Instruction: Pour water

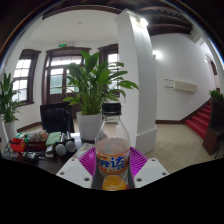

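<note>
A clear plastic bottle [113, 150] with a black cap and an orange-and-blue label stands upright between my fingers. My gripper [113, 165] is shut on the bottle, a pink pad [88, 161] pressing each side of its label. The bottle is lifted clear of any surface that I can see. No cup or other vessel for the water shows in the gripper view.
A large potted plant [92, 95] in a white pot stands just beyond the bottle. A cluttered table [35, 143] with dark gear lies to its left. A white pillar [133, 75], windows [22, 78] and red stairs [201, 120] lie farther off.
</note>
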Motion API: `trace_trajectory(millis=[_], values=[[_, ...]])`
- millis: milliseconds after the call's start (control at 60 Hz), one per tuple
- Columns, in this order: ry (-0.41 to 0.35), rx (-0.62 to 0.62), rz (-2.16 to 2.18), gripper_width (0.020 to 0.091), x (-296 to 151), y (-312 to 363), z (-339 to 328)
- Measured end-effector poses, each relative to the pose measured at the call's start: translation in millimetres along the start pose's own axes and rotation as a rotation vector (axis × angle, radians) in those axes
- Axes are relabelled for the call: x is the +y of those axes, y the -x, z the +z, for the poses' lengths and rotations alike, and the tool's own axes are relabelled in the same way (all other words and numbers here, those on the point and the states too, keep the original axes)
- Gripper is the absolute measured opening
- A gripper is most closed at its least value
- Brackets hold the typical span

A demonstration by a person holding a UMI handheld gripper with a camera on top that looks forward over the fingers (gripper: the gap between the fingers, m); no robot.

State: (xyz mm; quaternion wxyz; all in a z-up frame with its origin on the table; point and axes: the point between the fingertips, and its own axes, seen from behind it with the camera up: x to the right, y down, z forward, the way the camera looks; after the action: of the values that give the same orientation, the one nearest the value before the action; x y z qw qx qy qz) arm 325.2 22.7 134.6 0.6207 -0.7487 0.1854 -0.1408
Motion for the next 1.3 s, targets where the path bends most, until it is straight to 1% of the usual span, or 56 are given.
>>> trace_trajectory(millis=[167, 200, 217, 233, 267, 317, 450, 583, 650, 700, 850, 967, 1100, 1300], values=[[-0.006, 0.015, 0.042, 0.0512, -2.0, -6.5, -0.2], [-0.01, 0.022, 0.031, 0.0576, -4.2, -9.0, -2.4], [-0.011, 0.027, 0.026, 0.0617, -5.0, -10.9, -4.0], [-0.01, 0.032, 0.022, 0.0676, -6.0, -12.5, -6.0], [-0.004, 0.027, 0.017, 0.0752, -7.2, -13.9, -9.1], [-0.002, 0.001, 0.016, 0.0779, -8.8, -10.2, -17.9], [0.016, -0.051, 0.037, 0.0775, -1.0, 1.3, -51.9], [0.057, -0.049, -0.018, 0.0778, 17.7, 3.6, -107.5], [0.056, -0.032, -0.042, 0.0788, 17.8, -0.5, -142.2], [0.067, -0.034, -0.035, 0.0776, 17.4, -1.1, -164.5], [0.076, -0.112, -0.015, 0.0773, 4.7, 20.5, -224.5], [0.04, -0.173, -0.001, 0.0775, -15.2, 42.5, -257.1], [0.034, -0.202, -0.017, 0.0773, -25.4, 59.2, -288.2], [0.029, -0.271, -0.073, 0.0782, -28.1, 88.0, -309.1]])
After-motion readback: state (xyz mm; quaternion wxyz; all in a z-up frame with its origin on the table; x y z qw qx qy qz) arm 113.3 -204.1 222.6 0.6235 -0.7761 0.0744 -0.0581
